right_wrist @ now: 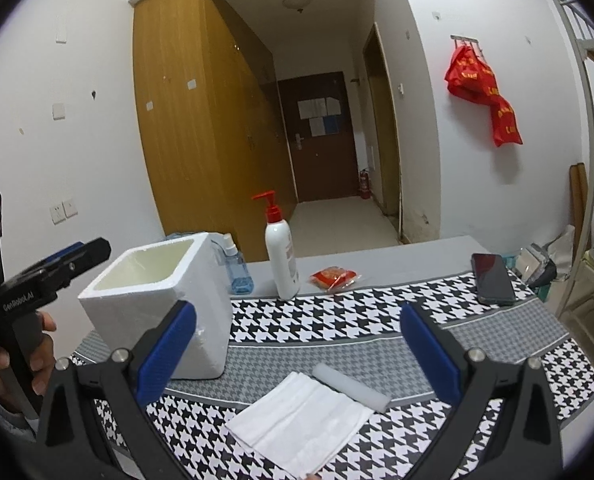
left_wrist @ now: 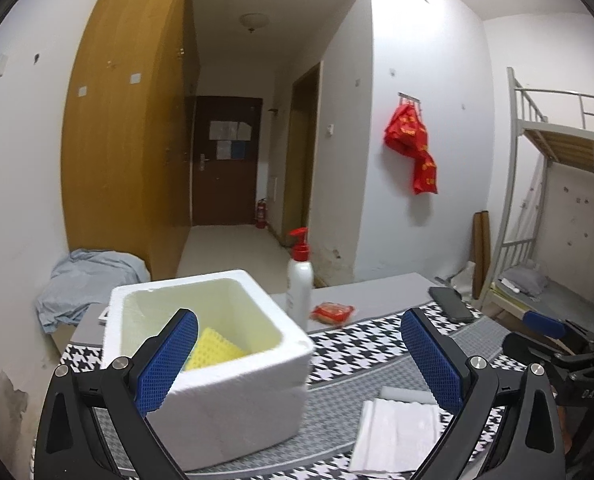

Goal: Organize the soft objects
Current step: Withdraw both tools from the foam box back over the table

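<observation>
A white foam box (left_wrist: 217,376) stands on the patterned table, with a yellow waffle-textured sponge (left_wrist: 213,350) lying inside it. My left gripper (left_wrist: 299,360) hovers open above the box's near side, empty. A folded white cloth (right_wrist: 301,420) lies on the table in front of my right gripper (right_wrist: 297,354), which is open and empty above it. A pale foam strip (right_wrist: 351,387) rests against the cloth's far edge. The same box (right_wrist: 165,304) stands to the left in the right wrist view, its contents hidden. The cloth (left_wrist: 397,436) lies right of the box.
A white pump bottle (right_wrist: 281,258), a blue spray bottle (right_wrist: 237,268) and a red packet (right_wrist: 333,279) stand behind the box. A black phone (right_wrist: 493,278) lies at the far right. A hand (right_wrist: 37,356) holds the other gripper at left. The black-and-white tablecloth (right_wrist: 337,320) covers the table.
</observation>
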Tool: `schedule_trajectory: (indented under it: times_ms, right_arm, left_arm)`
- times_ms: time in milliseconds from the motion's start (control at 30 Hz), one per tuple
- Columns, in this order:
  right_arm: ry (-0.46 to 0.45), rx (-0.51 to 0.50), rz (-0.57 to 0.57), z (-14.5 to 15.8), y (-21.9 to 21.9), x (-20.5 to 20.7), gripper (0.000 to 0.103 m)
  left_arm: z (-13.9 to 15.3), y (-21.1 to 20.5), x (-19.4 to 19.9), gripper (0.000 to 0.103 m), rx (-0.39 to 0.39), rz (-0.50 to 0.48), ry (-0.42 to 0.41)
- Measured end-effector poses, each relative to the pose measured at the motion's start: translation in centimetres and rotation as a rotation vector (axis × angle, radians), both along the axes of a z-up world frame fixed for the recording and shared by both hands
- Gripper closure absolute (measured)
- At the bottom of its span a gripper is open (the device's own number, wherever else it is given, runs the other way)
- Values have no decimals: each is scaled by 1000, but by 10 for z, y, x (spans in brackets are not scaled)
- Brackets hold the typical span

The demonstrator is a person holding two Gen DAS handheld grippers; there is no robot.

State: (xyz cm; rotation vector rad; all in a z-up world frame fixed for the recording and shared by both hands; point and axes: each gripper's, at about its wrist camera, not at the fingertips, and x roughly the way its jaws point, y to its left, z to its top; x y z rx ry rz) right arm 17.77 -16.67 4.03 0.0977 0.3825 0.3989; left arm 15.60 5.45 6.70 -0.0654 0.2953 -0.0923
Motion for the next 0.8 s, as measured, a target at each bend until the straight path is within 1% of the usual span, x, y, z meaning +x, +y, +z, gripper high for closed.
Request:
schedule_trajectory:
  times_ms: [233,500,667,733,800]
  right_arm:
    - [5,14,-22,-2,-12,-12,0]
    - [14,9,-37,-7,-20,-24,0]
    - [15,6,-49,-9,-23,-30,0]
    - [15,-3,-56,-11,-23,-32,0]
    - [18,-32,-74,-12,-21,-33,0]
  left_arm:
    - [-2,-17,-12,1,10,-40,-4]
    - [-12,-29,-16,1,-8,-86,18]
    - [-15,-34,-21,1,-8,-95,16]
    - [-15,-34,-23,1,-8,-97,11]
    - [-15,-34,-26,1,-12,-99,6]
